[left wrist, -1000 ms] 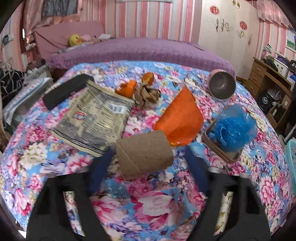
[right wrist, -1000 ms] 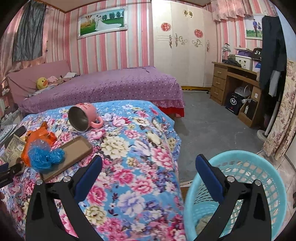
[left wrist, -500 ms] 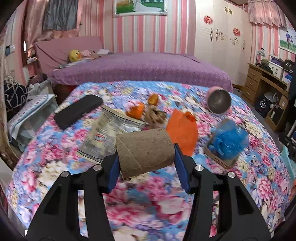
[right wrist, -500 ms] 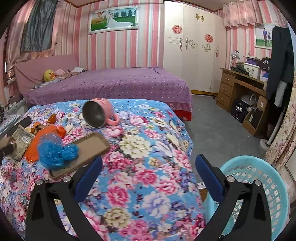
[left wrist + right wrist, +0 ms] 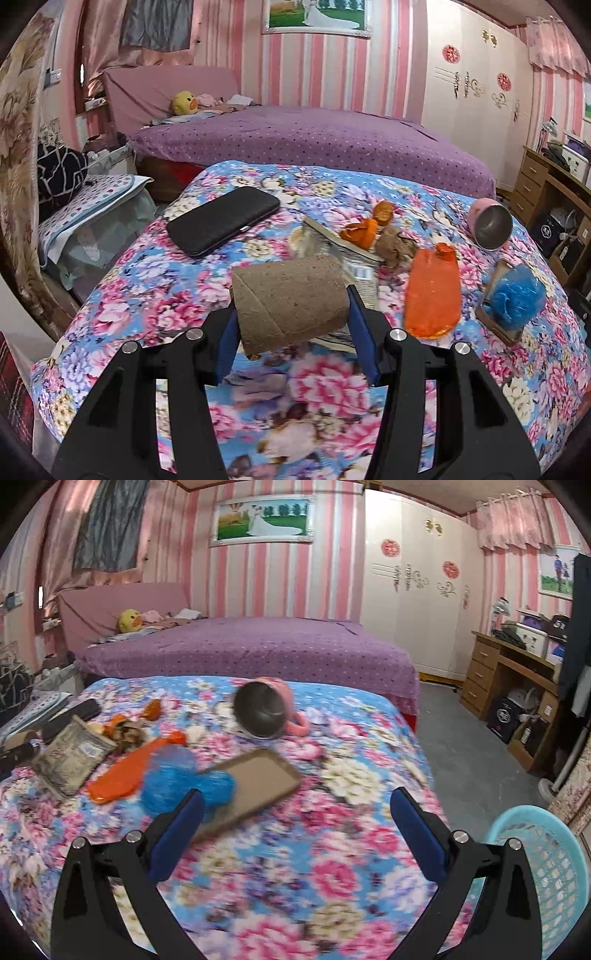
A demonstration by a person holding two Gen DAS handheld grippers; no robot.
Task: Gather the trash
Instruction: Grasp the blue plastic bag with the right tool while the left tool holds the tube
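Cardboard tube (image 5: 291,299) pinched crosswise in left tool (image 5: 293,325), above floral tabletop (image 5: 155,280); right tool (image 5: 295,834) spread, empty, basket (image 5: 546,871) to its right.

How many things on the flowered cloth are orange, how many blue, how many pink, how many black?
Orange: 3, the bag and two peel pieces
Blue: 1, the crumpled bag
Pink: 1, the mug
Black: 1, the case
Total: 6
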